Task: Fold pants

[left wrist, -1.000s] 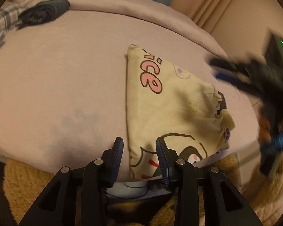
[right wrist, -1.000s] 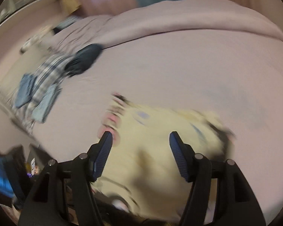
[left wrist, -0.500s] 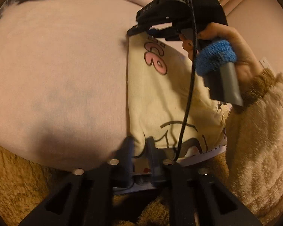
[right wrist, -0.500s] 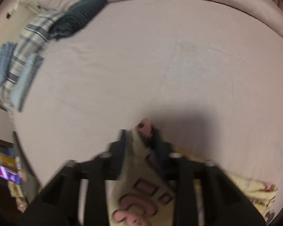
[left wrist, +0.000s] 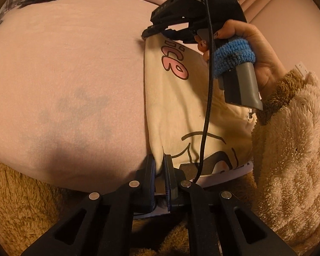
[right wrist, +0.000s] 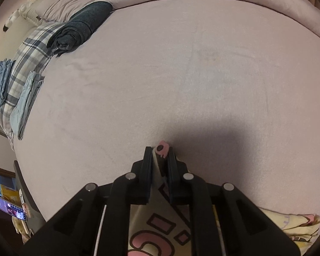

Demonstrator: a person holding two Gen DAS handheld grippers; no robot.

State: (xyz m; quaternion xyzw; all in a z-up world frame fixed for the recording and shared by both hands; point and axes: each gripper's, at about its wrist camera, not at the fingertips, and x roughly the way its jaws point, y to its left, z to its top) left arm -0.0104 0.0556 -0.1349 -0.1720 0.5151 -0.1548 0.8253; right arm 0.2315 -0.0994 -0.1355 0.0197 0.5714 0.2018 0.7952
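Nearest, the left gripper (left wrist: 159,164) has its fingers pinched on the near corner of the yellow pants (left wrist: 181,111), which lie part-folded on the pink bed (left wrist: 74,74). Farther off, the right gripper (right wrist: 160,156) clamps the far corner, likely so both can carry that edge across together.

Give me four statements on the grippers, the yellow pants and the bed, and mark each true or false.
1. The left gripper is shut on the near corner of the yellow pants. True.
2. The right gripper hangs open above the bed. False: its jaws are closed on the pants' far corner.
3. The pants carry pink lettering. True.
4. The rolled dark garment lies on the pants. False: it sits apart, at the bed's far edge.
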